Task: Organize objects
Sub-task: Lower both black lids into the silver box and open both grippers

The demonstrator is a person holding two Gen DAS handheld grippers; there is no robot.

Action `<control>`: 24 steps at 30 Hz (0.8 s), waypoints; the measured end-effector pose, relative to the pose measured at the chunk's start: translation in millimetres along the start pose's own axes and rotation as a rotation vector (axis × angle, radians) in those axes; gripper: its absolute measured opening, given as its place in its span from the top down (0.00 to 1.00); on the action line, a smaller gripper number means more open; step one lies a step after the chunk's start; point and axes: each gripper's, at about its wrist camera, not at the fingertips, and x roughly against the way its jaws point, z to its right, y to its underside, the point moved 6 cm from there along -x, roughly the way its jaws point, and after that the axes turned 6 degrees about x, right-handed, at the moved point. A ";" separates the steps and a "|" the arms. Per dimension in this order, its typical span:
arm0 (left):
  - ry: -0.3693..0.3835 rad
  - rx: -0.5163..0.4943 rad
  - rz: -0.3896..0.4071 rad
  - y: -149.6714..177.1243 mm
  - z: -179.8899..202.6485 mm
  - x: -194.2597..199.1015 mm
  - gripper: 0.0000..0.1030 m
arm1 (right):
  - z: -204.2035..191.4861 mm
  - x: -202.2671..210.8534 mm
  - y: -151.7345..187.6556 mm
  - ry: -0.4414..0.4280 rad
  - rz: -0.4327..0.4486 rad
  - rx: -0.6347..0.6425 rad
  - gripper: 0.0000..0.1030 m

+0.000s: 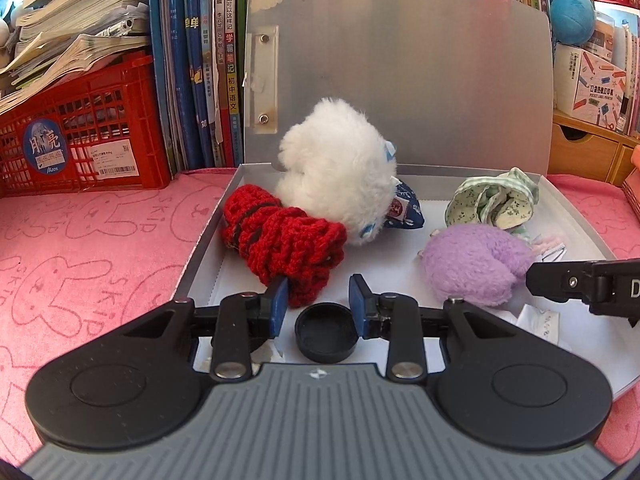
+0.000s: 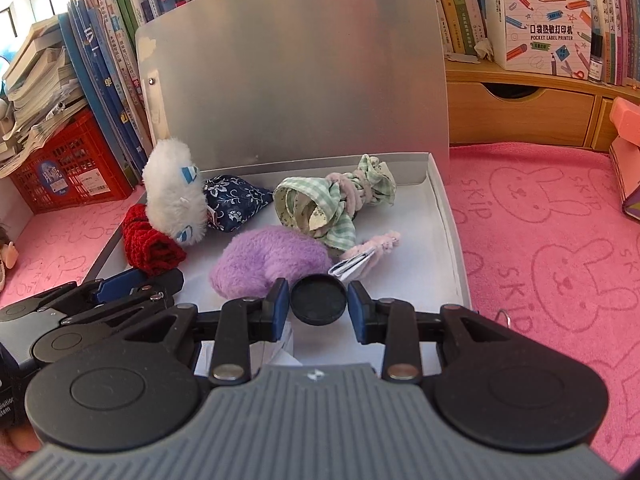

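Observation:
An open silver box point(image 1: 208, 224) point(image 2: 448, 216) lies on the pink cloth with its lid point(image 1: 400, 80) up. In it lie a red knit piece point(image 1: 280, 240) point(image 2: 148, 246), a white fluffy toy point(image 1: 336, 168) point(image 2: 172, 196), a blue floral pouch point(image 1: 404, 204) point(image 2: 236, 200), a green checked cloth bundle point(image 1: 492, 200) point(image 2: 332, 200) and a purple plush point(image 1: 472, 262) point(image 2: 268, 262). My left gripper point(image 1: 319, 304) is open and empty, its left pad touching the red knit. My right gripper point(image 2: 318, 304) is open and empty, just in front of the purple plush.
A red crate point(image 1: 80, 140) with stacked papers and a row of upright books point(image 1: 200, 60) stand at the back left. A wooden drawer unit point(image 2: 520, 108) with a label printer box point(image 2: 544, 28) stands at the back right. The pink bunny cloth point(image 2: 560, 260) surrounds the box.

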 end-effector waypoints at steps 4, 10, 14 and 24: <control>-0.001 -0.003 0.008 -0.2 -0.3 0.2 0.62 | 0.1 0.4 -1.2 0.003 0.004 0.003 0.61; -0.004 -0.004 0.006 0.5 -1.9 3.9 0.57 | 2.7 6.3 -0.5 0.000 0.012 -0.014 0.46; -0.015 -0.005 0.016 0.0 -2.6 9.3 0.42 | 5.6 13.2 -1.8 0.005 0.022 -0.022 0.44; -0.011 -0.022 0.066 -8.9 3.8 36.7 0.18 | 8.4 36.9 1.4 0.030 0.059 0.003 0.32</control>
